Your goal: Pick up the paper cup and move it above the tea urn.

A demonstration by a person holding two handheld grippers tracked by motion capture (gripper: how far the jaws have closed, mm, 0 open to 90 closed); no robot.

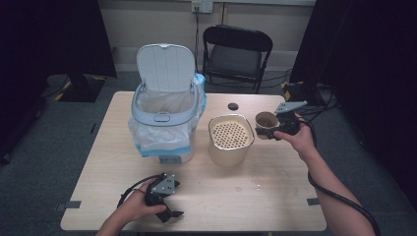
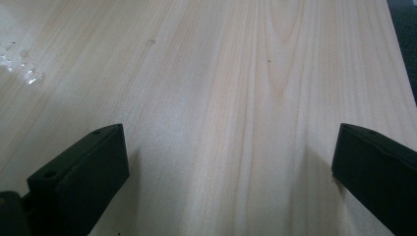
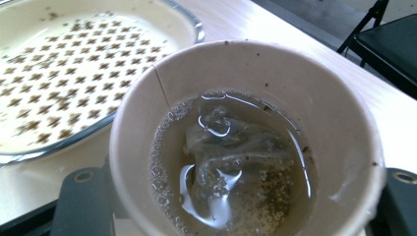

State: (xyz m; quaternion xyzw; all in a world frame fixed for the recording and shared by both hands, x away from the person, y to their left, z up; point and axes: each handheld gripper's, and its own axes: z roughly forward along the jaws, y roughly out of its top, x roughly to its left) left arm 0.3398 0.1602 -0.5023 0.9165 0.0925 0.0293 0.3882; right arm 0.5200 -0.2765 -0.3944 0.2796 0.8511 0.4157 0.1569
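Two tools over a pale wooden surface [image 1: 255,206], grey carpet all round and a black chair [image 1: 237,51] behind the far edge. Right tool [image 1: 278,129] pinches a paper cup [image 1: 266,123] above the right far corner, just beside the strainer basin [image 1: 230,138]; liquid and a wet teabag [image 3: 231,152] sit inside the cup. Left tool [image 1: 169,209] rests near the front edge, jaws spread wide, nothing between them. Front half lies open apart from a few droplets [image 1: 248,187]. White bin [image 1: 164,110], lid up and bag-lined, stands left of the basin, crowding the far middle.
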